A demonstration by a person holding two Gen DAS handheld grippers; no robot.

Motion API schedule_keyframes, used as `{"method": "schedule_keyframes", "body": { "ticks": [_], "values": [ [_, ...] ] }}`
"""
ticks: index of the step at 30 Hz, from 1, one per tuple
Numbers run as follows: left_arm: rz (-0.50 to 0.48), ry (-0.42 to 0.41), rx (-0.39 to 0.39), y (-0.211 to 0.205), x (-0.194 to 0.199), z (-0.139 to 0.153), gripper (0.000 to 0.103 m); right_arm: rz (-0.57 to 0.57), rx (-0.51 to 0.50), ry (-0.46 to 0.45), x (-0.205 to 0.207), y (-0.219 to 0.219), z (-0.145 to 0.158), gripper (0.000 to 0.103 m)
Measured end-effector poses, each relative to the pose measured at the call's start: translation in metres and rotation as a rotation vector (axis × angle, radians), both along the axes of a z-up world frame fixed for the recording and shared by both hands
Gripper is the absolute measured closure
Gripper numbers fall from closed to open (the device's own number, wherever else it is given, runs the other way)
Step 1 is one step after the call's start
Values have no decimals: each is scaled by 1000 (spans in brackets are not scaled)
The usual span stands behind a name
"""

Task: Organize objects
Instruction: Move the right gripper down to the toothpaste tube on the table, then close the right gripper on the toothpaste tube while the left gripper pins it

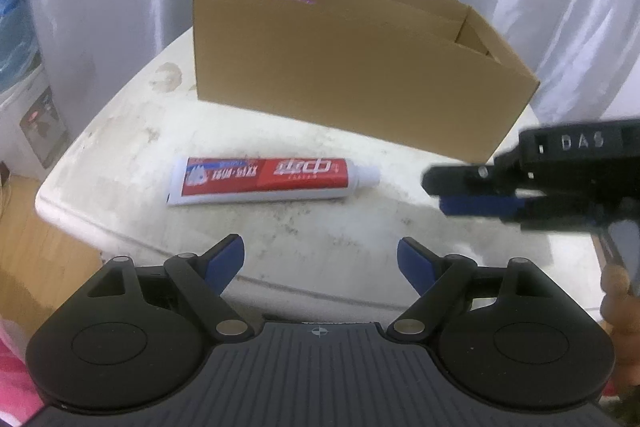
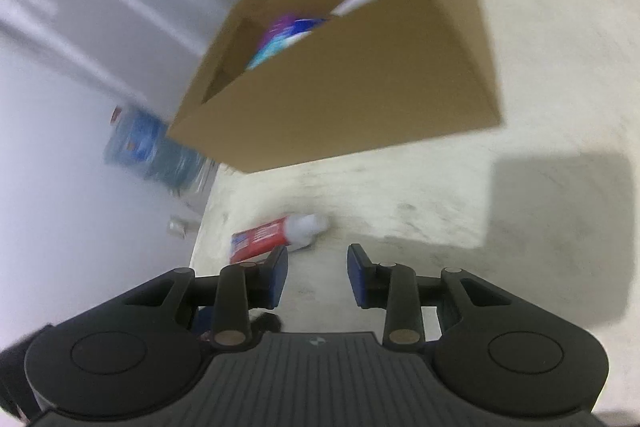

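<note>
From my left wrist camera I see the toothpaste tube (image 1: 266, 180) lying flat on the white table (image 1: 132, 131), in front of the cardboard box (image 1: 352, 75) and apart from it. Its long axis runs roughly along the box's near wall, white cap pointing right, crimped end left. My left gripper (image 1: 320, 261) hangs on the near side of the tube from the box, jaws wide with nothing between them. My right gripper (image 2: 317, 275) sits off the tube's cap end, jaws narrow, a small gap, empty. Inside the box I make out blurred purple and white packages (image 2: 288, 31).
</note>
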State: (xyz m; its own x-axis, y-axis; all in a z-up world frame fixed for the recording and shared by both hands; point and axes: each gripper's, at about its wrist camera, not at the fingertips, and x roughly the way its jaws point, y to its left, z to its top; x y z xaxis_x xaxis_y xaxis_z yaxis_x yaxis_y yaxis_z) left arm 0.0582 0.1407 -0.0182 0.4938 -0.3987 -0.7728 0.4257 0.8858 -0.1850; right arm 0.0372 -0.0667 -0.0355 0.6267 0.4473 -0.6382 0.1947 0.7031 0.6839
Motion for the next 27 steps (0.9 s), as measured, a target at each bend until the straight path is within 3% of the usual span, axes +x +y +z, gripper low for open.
{"method": "schedule_keyframes", "body": {
  "ticks": [7, 12, 17, 21, 27],
  "values": [
    [20, 25, -10, 6, 3, -8, 19, 176, -223, -79, 27, 42, 29, 65],
    [41, 48, -31, 12, 13, -14, 19, 260, -330, -100, 53, 68, 32, 64],
    [48, 68, -37, 17, 20, -19, 19, 296, -383, -74, 78, 79, 22, 63],
    [51, 76, -44, 18, 22, -20, 18, 316, -402, -35, 93, 82, 12, 57],
    [44, 80, -47, 17, 25, -21, 18, 348, -360, 9, 95, 80, 5, 50]
  ]
}}
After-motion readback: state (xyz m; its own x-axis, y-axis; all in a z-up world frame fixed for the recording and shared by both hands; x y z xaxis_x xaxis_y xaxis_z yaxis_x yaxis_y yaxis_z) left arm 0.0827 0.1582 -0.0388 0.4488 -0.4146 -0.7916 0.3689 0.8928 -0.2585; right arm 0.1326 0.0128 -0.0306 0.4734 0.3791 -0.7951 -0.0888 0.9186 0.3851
